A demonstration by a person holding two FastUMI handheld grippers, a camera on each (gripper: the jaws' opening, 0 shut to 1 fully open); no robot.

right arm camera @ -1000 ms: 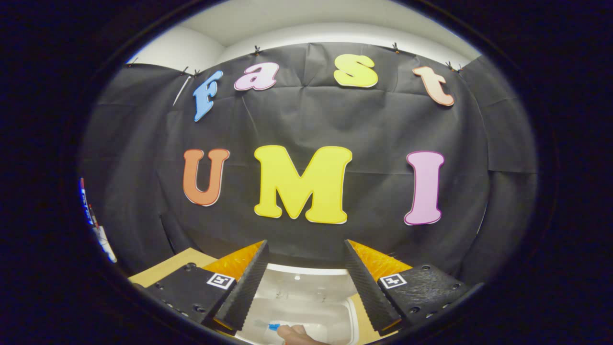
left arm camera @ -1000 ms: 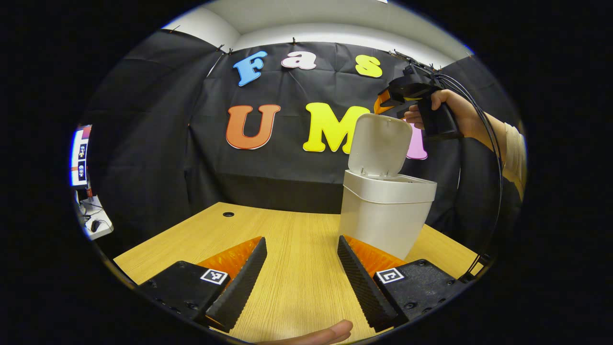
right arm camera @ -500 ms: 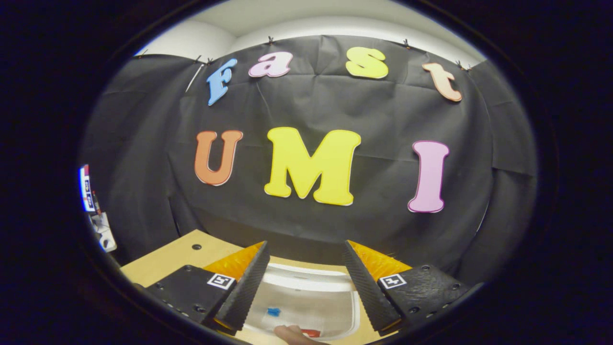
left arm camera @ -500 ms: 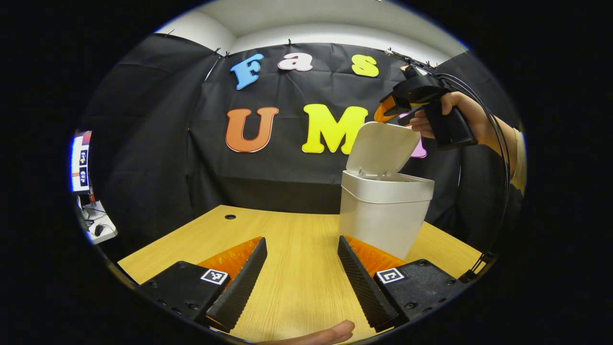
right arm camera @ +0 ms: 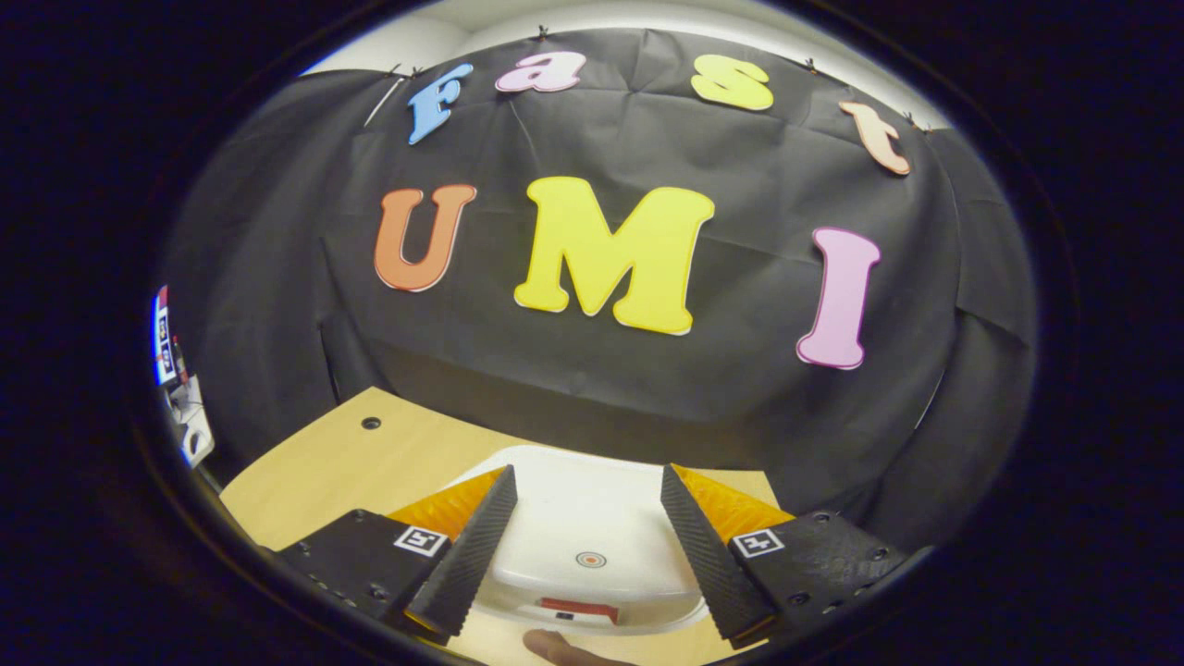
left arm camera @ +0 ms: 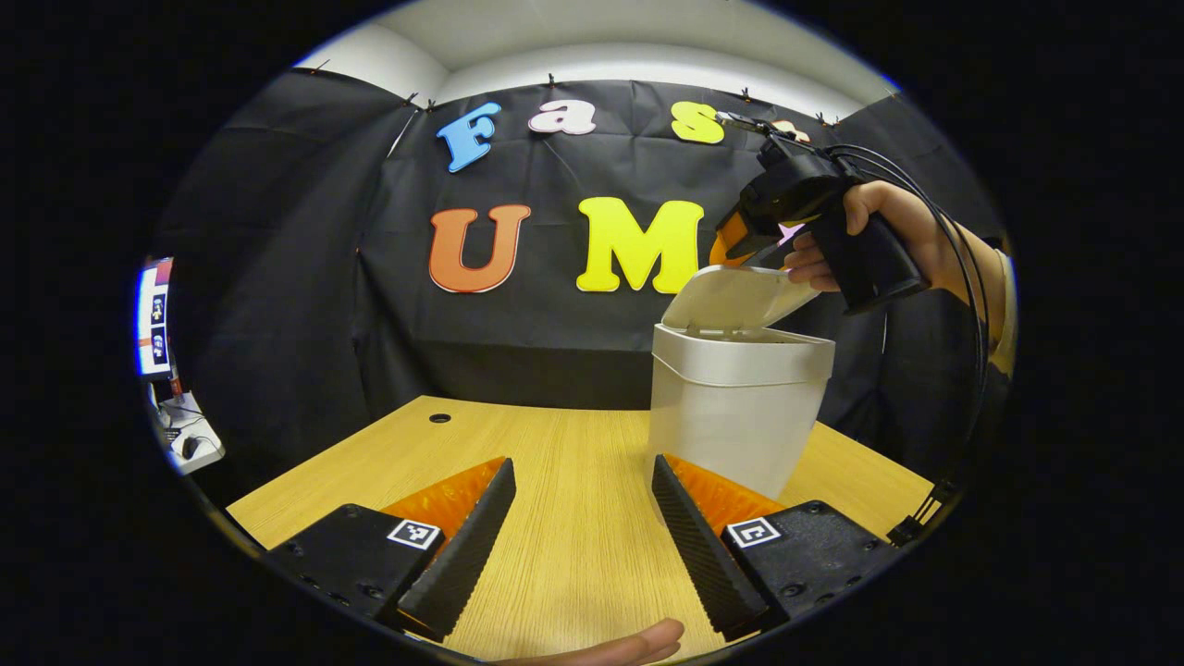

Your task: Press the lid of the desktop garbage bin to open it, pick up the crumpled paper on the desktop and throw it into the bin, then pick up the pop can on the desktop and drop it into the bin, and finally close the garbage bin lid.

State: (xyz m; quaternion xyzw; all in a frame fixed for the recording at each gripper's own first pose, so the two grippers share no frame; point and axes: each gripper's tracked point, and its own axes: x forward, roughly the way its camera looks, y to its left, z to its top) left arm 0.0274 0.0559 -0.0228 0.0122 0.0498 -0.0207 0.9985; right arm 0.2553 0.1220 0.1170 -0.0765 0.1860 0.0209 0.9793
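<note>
Right hand-held gripper [right arm camera: 585, 546], jaws apart and empty, sits over the half-lowered lid [left arm camera: 735, 298] of the bin [left arm camera: 735, 407] on the table [left arm camera: 564, 481]; left hand-held gripper [left arm camera: 583, 546] idles open; risk: an off-centre push fails to latch or tips the bin.

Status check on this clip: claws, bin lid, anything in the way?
Left claw open, low over the desk. Right claw open above the lid, which is tilted, not fully shut on the bin. Nothing blocking.
</note>
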